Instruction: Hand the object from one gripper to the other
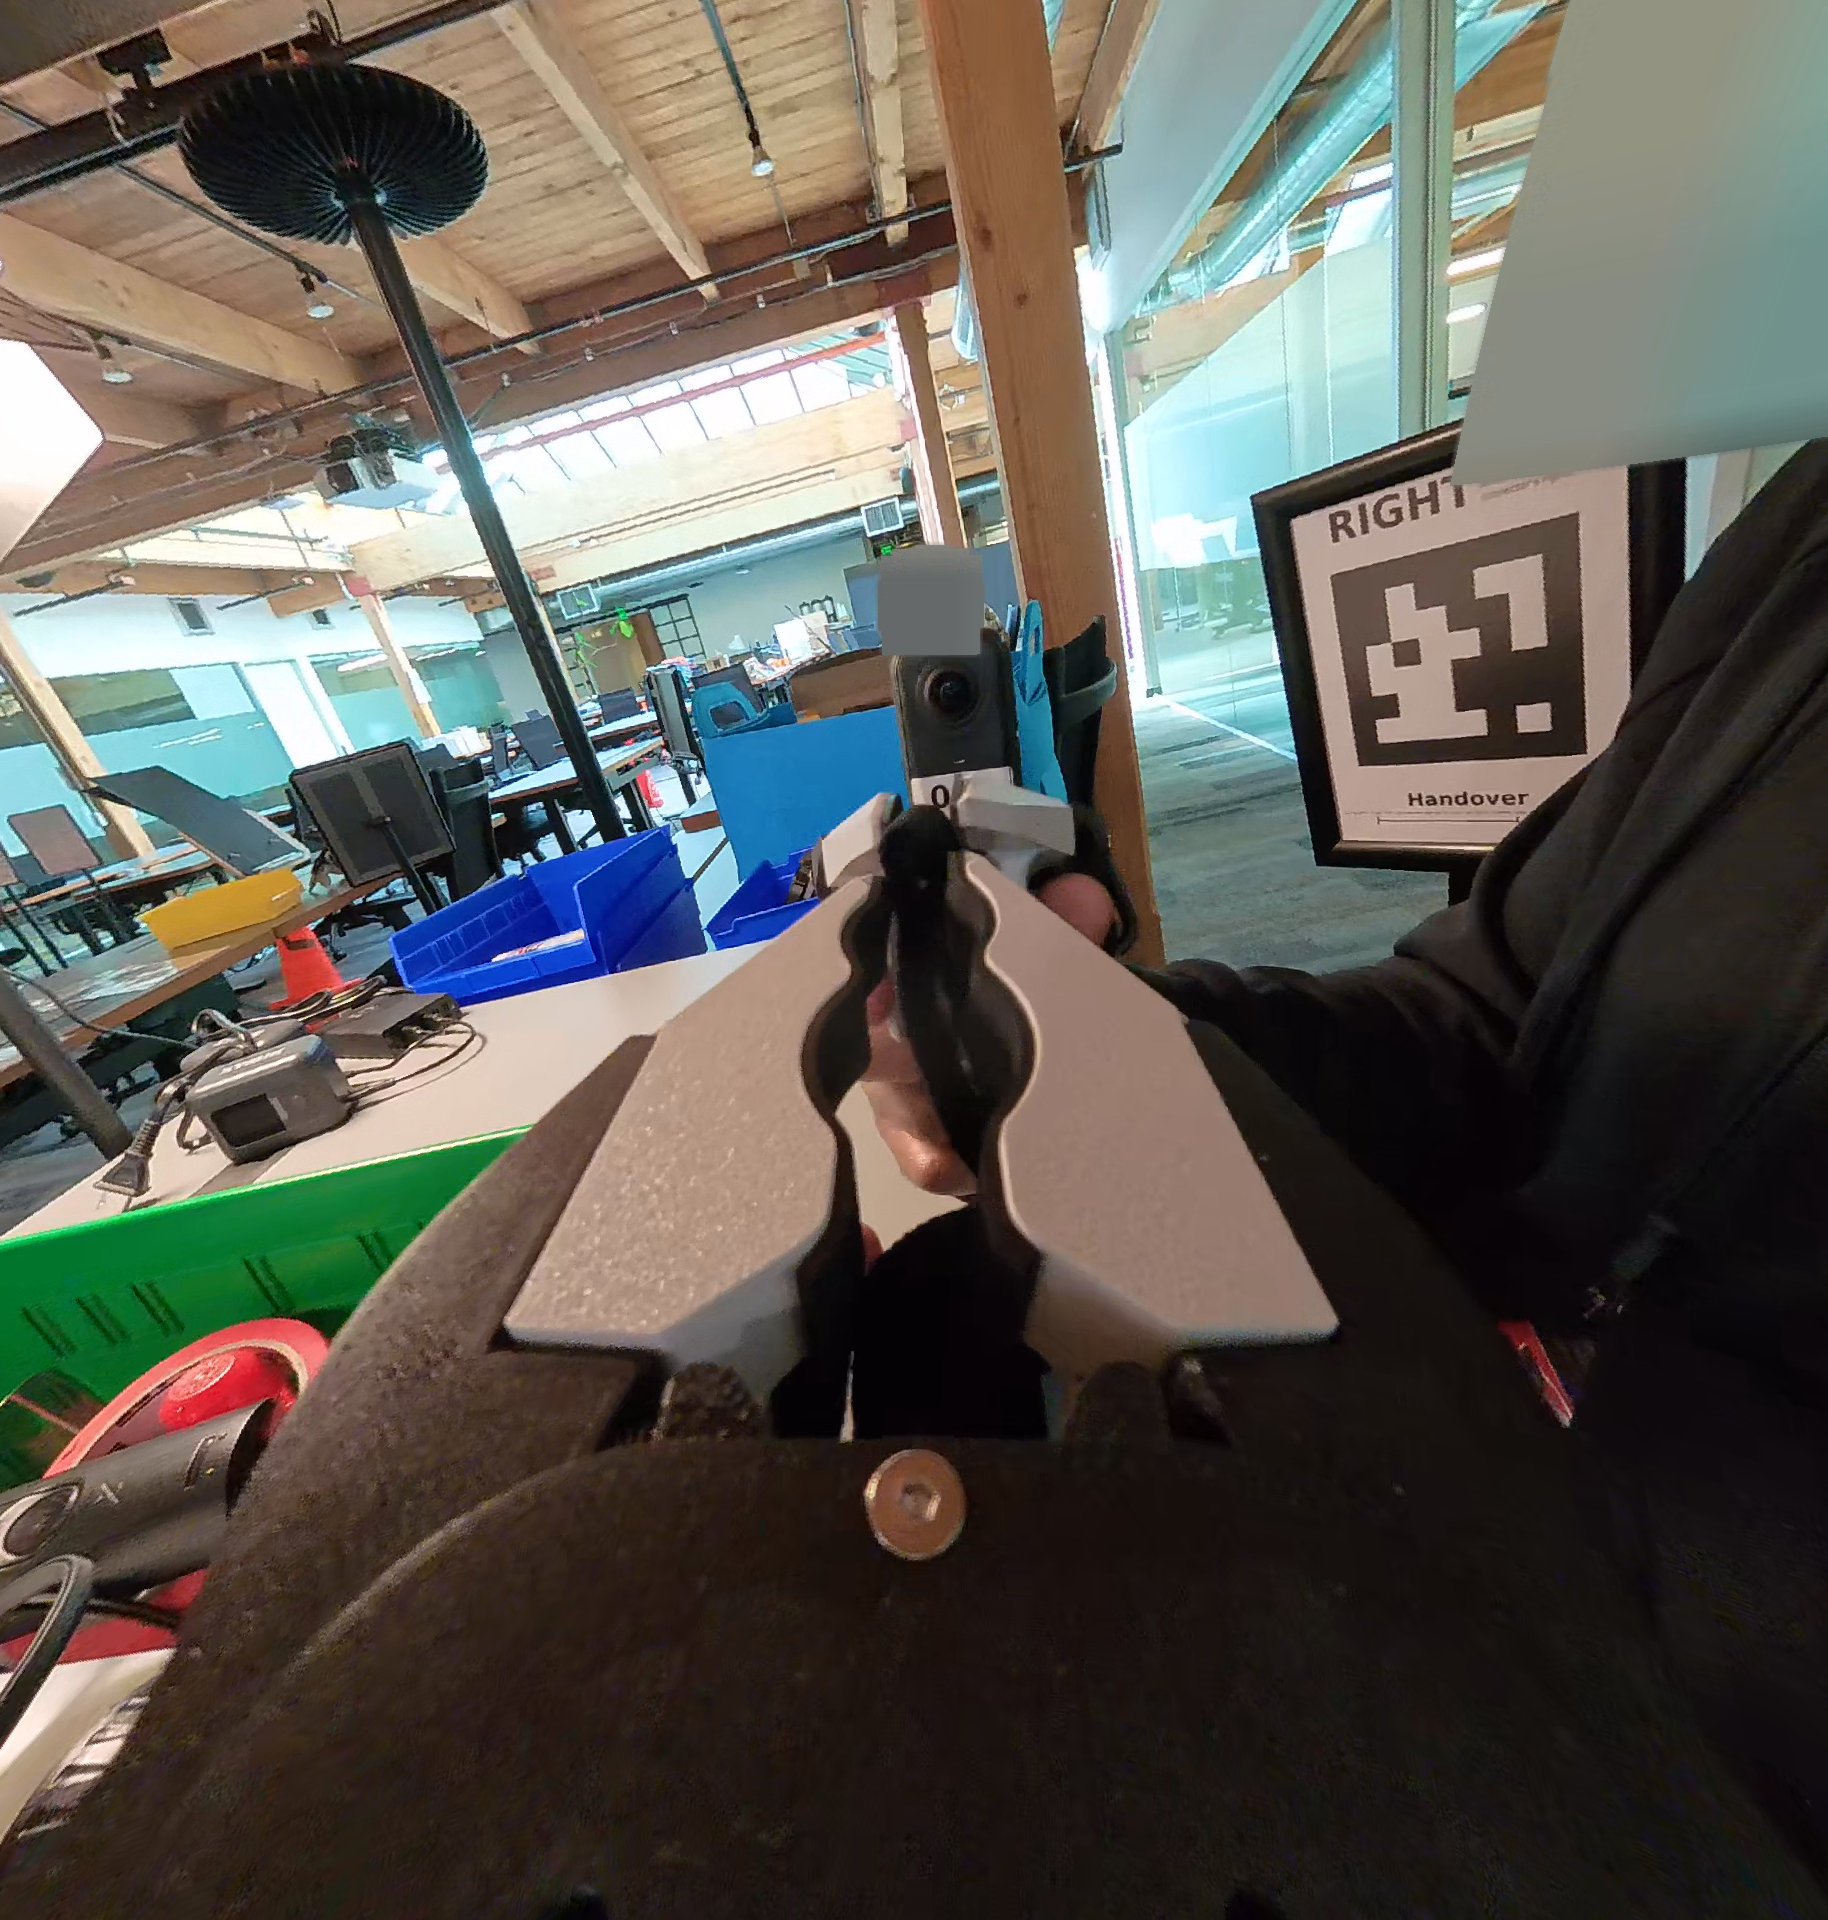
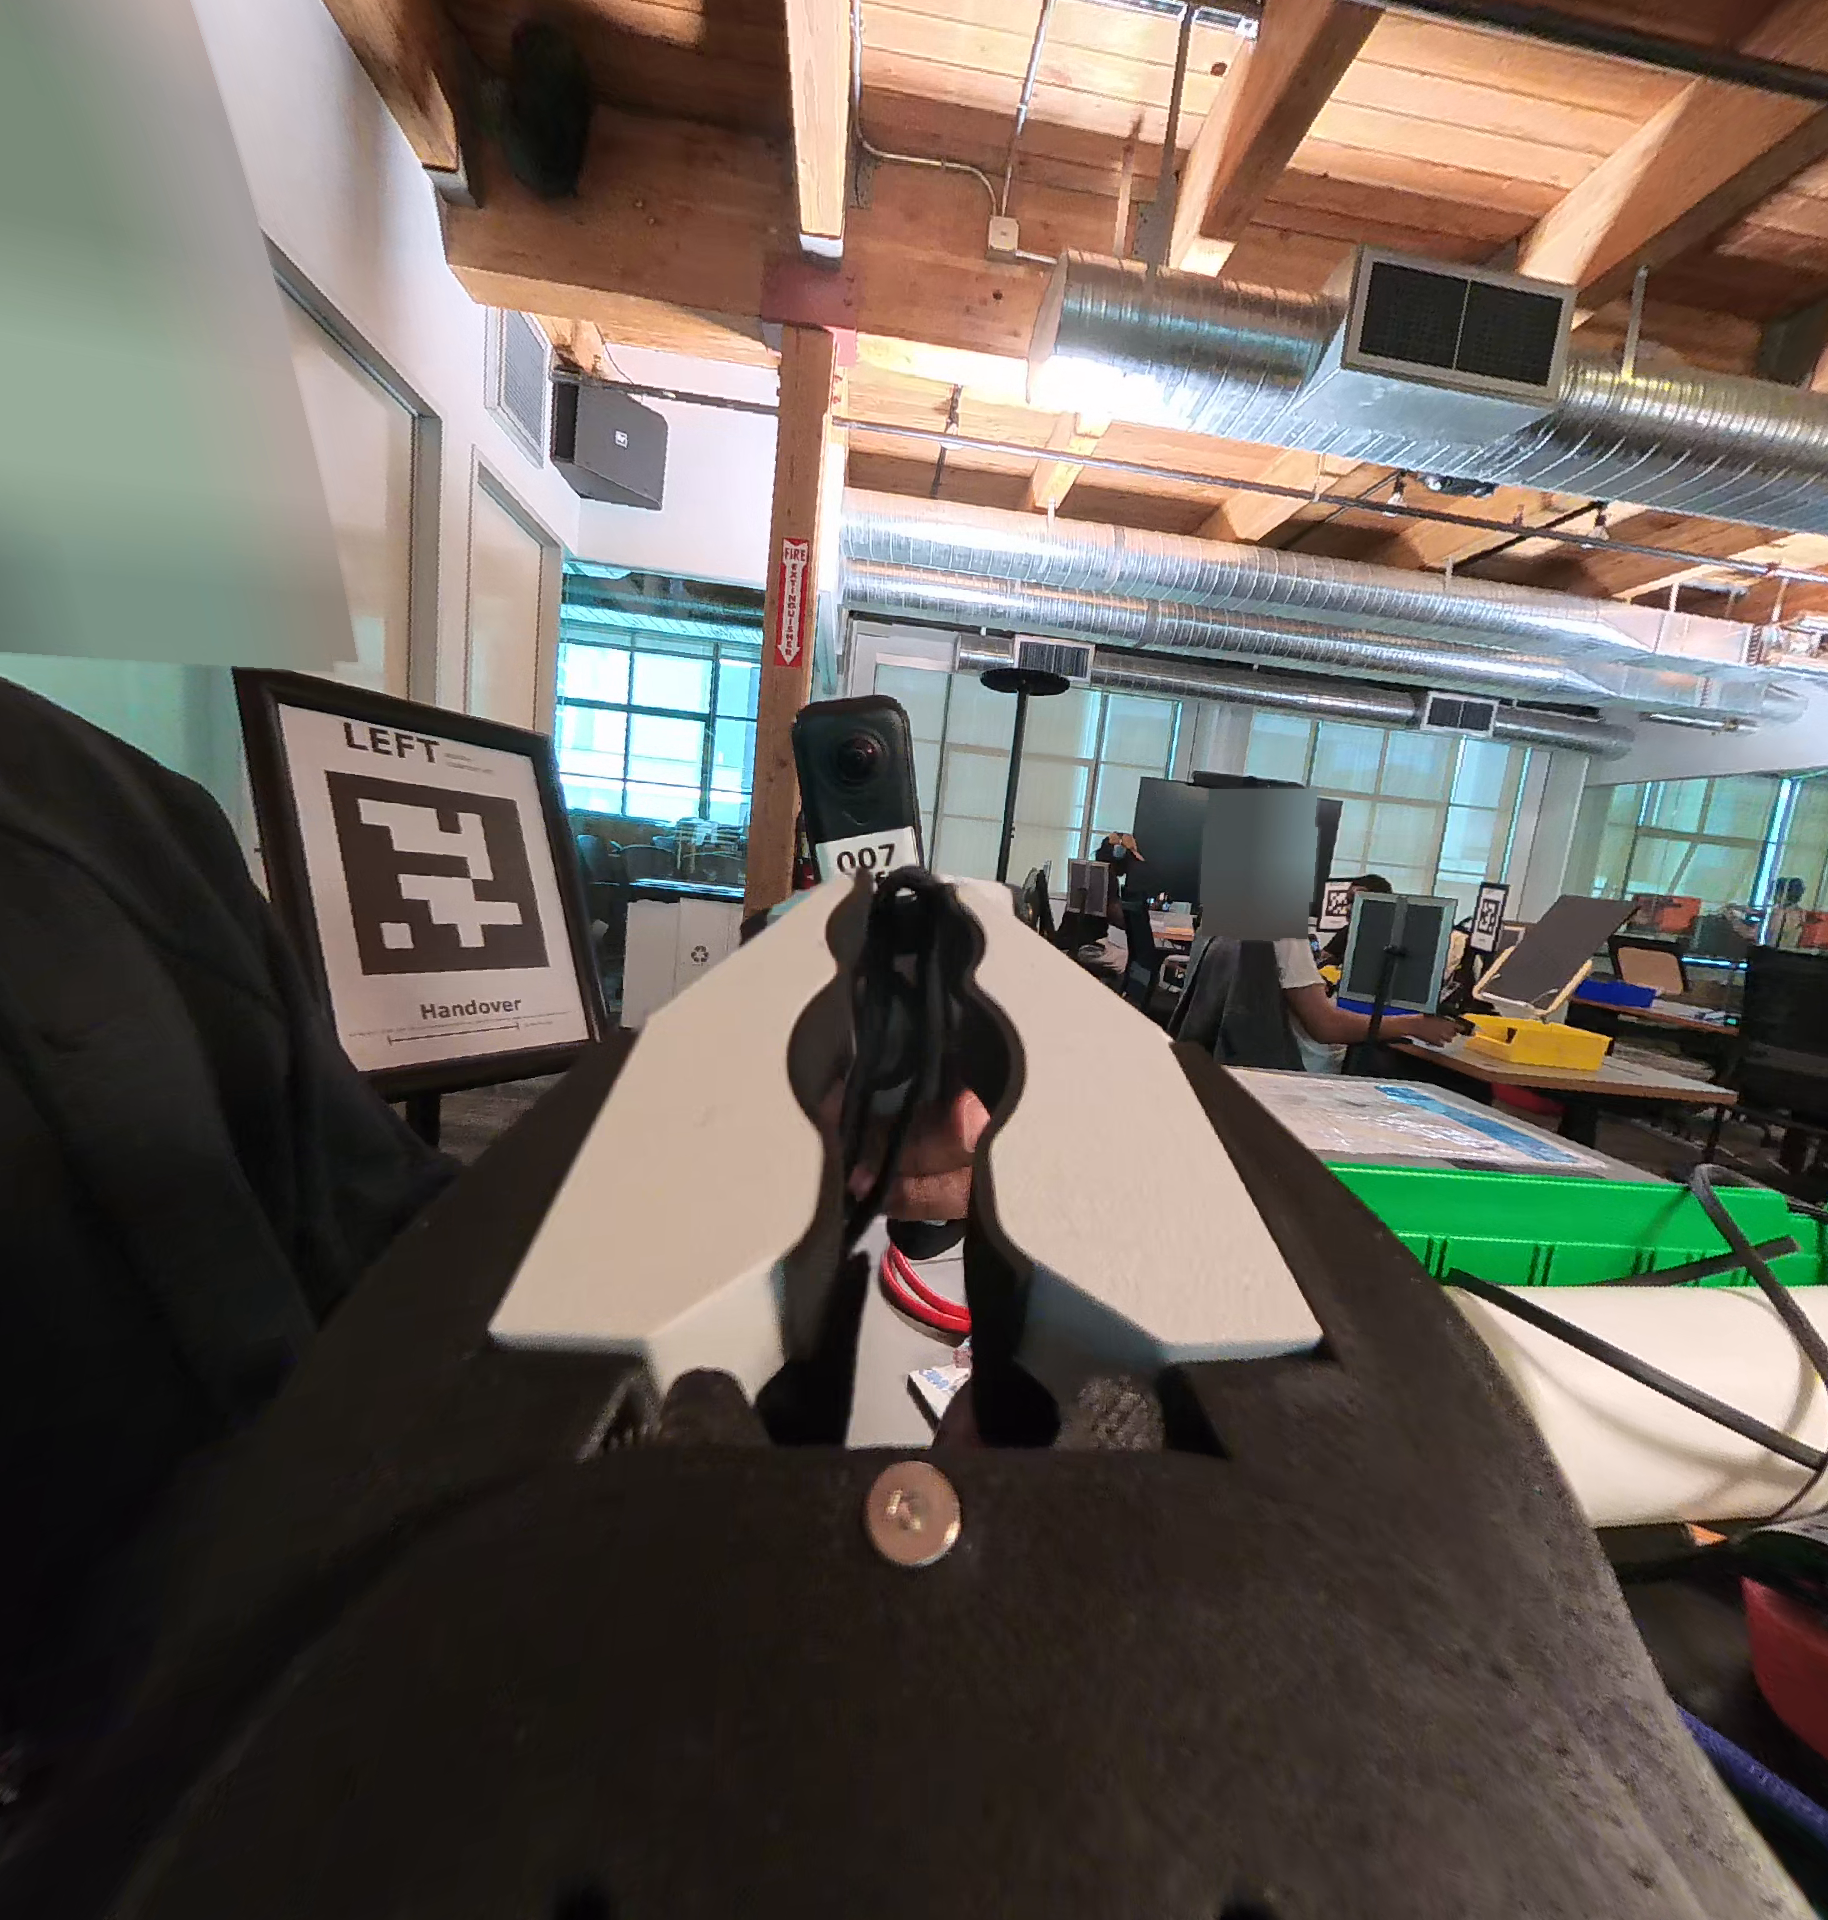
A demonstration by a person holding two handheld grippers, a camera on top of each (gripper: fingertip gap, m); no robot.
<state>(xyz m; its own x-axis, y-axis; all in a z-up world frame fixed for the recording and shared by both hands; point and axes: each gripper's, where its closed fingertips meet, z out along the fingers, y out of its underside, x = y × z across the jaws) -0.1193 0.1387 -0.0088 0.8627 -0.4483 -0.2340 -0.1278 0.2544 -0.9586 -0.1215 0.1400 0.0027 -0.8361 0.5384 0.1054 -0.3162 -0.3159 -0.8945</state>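
Observation:
A black bundle of cord (image 1: 925,977) sits between the pads of my left gripper (image 1: 920,847), which is shut on it. My right gripper (image 1: 936,831) faces mine tip to tip, its camera (image 1: 954,707) above it. In the right wrist view the same black bundle (image 2: 894,1023) runs between the fingers of my right gripper (image 2: 910,888), which is also shut on it. The left gripper's camera (image 2: 856,790) rises just behind the tips. Both grippers are held in the air above the table. A hand (image 2: 941,1153) shows through the gap.
A green bin (image 1: 162,1278) and a red tape roll (image 1: 214,1392) lie below on the left. Blue bins (image 1: 546,925) stand on the white table (image 1: 536,1049). Framed marker signs (image 1: 1450,665) (image 2: 432,873) stand beside a person's black sleeve (image 1: 1512,1039). A wooden post (image 1: 1024,416) is behind. My two grippers' fingertips are within a few centimetres of each other. The red tape roll (image 1: 214,1392) is about 30 cm from both grippers' fingertips.

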